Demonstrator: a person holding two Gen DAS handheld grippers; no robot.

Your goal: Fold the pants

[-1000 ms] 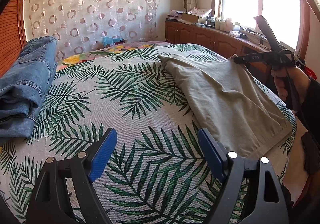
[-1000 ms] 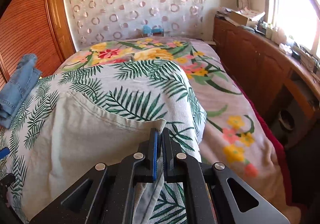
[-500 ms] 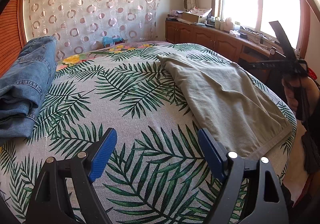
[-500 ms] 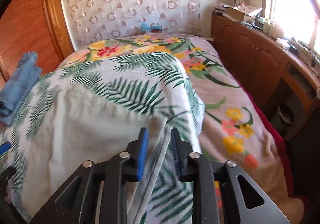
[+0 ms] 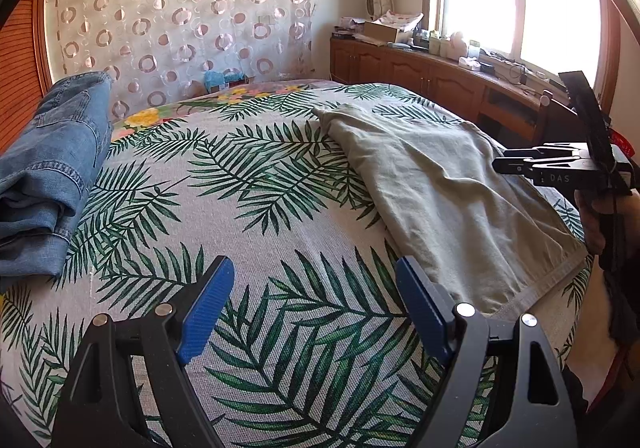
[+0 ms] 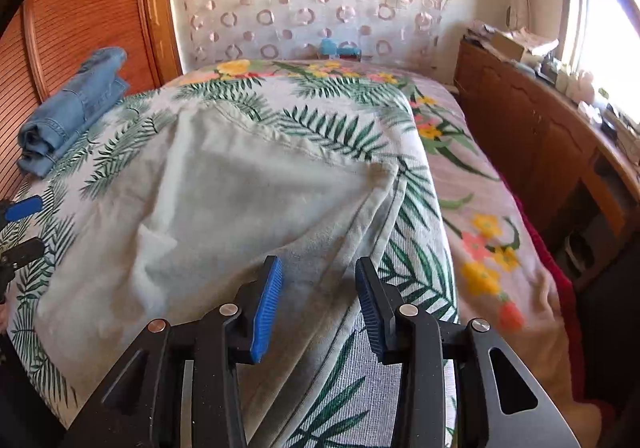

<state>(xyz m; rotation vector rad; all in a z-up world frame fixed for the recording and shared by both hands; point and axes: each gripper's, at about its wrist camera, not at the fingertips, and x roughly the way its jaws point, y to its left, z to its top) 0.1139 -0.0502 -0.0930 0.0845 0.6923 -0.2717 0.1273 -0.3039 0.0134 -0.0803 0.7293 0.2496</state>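
Grey-green pants (image 5: pixel 448 184) lie flat, folded lengthwise, on the right side of a palm-leaf bedspread (image 5: pixel 240 208). In the right wrist view the pants (image 6: pixel 224 208) spread below and ahead of my right gripper (image 6: pixel 318 284), which is open and empty just above their near right edge. My left gripper (image 5: pixel 310 298) is open and empty over bare bedspread, left of the pants' near hem. The right gripper also shows in the left wrist view (image 5: pixel 560 164), at the bed's right edge.
Folded blue jeans (image 5: pixel 48 176) lie at the bed's left edge, also in the right wrist view (image 6: pixel 76 104). A wooden cabinet (image 5: pixel 420 72) with clutter runs along the right wall under a window. A circle-patterned curtain (image 5: pixel 180 28) hangs behind the bed.
My right gripper opened and let go of the pants' edge, which dropped flat onto the bed, and drew back a little. The left gripper has not moved.
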